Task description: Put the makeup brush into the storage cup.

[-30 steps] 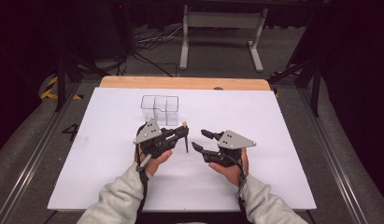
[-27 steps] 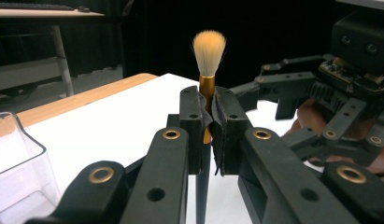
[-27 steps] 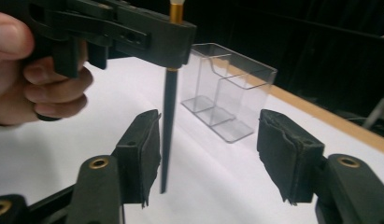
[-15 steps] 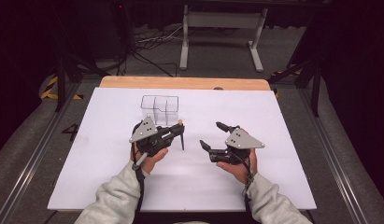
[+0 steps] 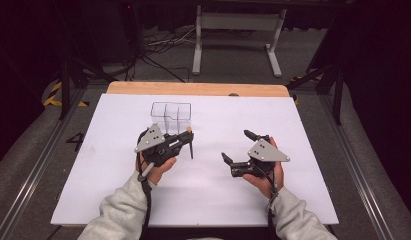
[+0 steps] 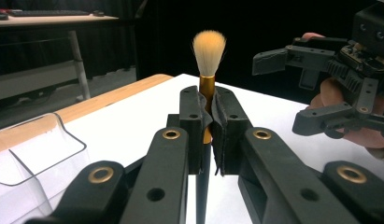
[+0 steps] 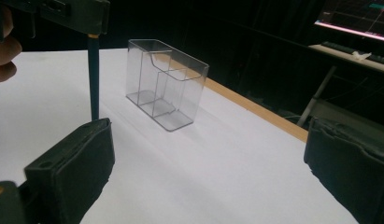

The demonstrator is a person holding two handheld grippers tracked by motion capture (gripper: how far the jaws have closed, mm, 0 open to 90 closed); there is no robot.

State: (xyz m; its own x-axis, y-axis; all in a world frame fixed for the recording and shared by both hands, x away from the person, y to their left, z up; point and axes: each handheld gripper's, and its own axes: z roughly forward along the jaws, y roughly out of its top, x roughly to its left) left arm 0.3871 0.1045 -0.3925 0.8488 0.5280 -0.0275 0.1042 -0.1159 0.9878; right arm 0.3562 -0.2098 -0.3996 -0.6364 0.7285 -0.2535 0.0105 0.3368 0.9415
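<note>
So, the left gripper [image 5: 185,141] sits over the white table [image 5: 293,130], a bit left of centre, w/ its jaws clamped tight on a makeup brush [image 6: 208,88]. The pads pinch the gold ferrule; the pale bristle tuft stands up above them and the dark handle hangs down below, tip close to the tabletop or maybe touching it (hard to say from the high view). The brush stands more or less upright.

Just beyond that gripper, toward the far wooden edge, stands a clear plastic organiser [image 5: 171,115] w/ compartments inside; it looks empty. The brush handle [image 7: 93,79] is near the organiser's front but apart from it.

The right gripper [image 5: 235,148] is well apart to the right, held in the person's right hand [image 5: 265,175]. Its jaws have just been opening and now stand wide, nothing between the pads [image 7: 73,168]. It's aimed across at the organiser & brush.
</note>
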